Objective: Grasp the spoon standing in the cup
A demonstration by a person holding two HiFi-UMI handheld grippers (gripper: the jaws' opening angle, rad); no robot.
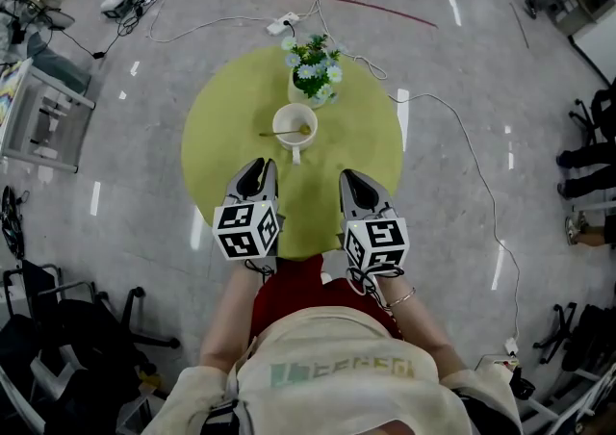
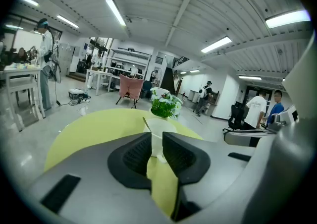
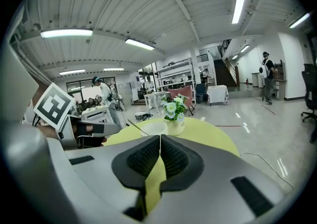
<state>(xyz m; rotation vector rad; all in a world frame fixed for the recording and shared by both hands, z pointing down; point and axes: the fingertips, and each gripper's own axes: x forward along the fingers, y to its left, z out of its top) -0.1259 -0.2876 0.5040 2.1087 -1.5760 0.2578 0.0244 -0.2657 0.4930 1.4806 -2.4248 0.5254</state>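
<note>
A round yellow-green desk (image 1: 221,125) carries two things, both set near its middle and far side, which leaves the near half bare for the person to work over. The white cup (image 1: 295,122) stands about at the centre. The metal spoon (image 1: 279,133) rests in it, with its bowl inside and its thin handle leaning out over the cup's left rim. That lean probably suits an approach from the left.

The left tongs (image 1: 258,171) hover over the near part of the desk, lined up with the cup. Their dark ribbed pads stand a narrow gap apart with nothing between them, and the cup shows through the gap. The right tongs (image 1: 354,183) hang alongside, nearer the desk's right side, with pads pressed together on nothing. This looks like a waiting pose.

Bare desk lies between both tongs and the cup, so the way forward is open. The crowded side is behind the cup, where a white pot of green leaves and pale flowers (image 1: 313,75) stands just beside it, touching or nearly so. A reach that runs long could knock it. The left of the cup, where the handle points, has free desk out to the edge.
</note>
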